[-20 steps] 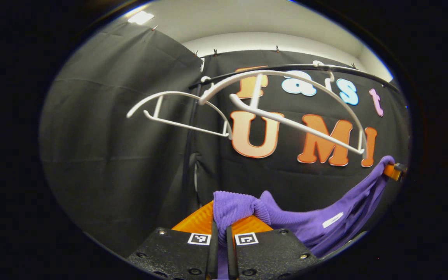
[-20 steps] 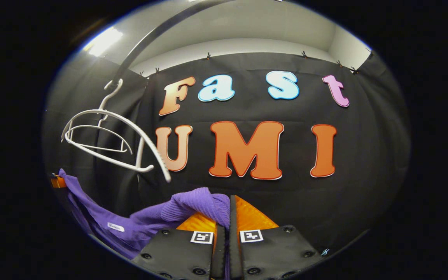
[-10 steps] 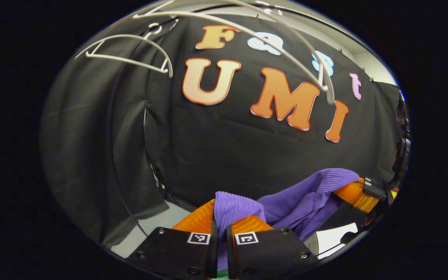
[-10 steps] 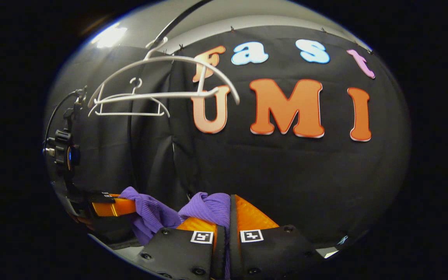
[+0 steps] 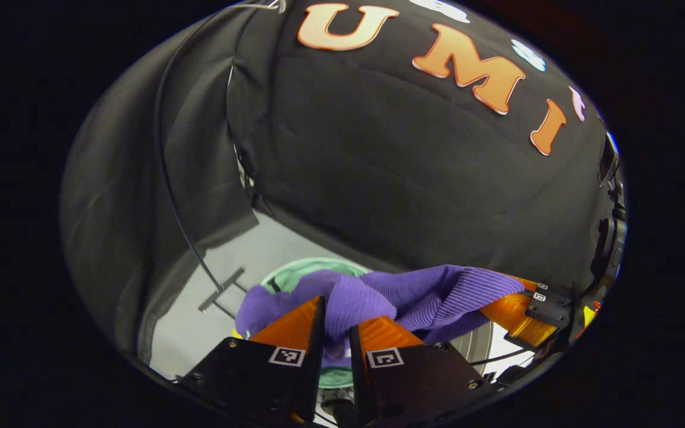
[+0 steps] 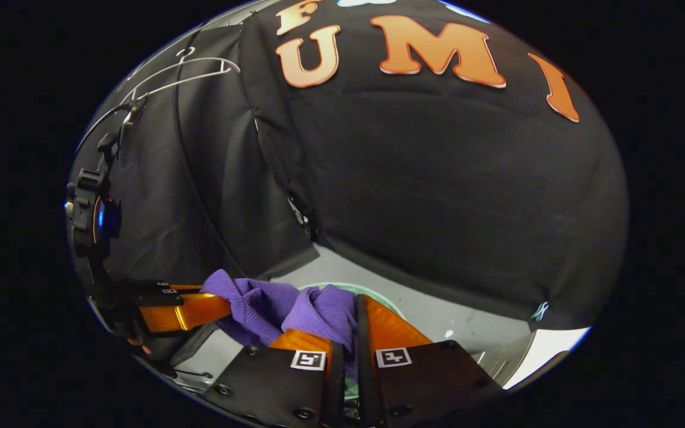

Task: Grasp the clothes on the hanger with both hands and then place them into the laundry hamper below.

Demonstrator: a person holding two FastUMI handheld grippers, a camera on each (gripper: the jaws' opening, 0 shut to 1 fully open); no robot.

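The purple ribbed garment (image 5: 414, 294) hangs bunched between both grippers, low over the green laundry hamper (image 5: 298, 266). My left gripper (image 5: 338, 312) is shut on one end of it, with cloth squeezed between its orange fingers. In the same view the right gripper (image 5: 515, 309) holds the other end at the right. In the right gripper view my right gripper (image 6: 348, 321) is shut on the purple garment (image 6: 319, 309). The left gripper (image 6: 194, 309) grips the cloth's far end at the left. A strip of the hamper's rim (image 6: 391, 302) shows behind the fingers.
Bare white hangers (image 6: 182, 68) hang high at the upper left on the rack. The rack's thin black pole and grey foot (image 5: 220, 288) stand left of the hamper on the pale floor (image 5: 271, 244). Black cloth walls close in behind.
Both grippers have dropped and tilted down with the garment, off the hangers. The hangers have slid up out of the left gripper view, and the floor and hamper have come into sight.
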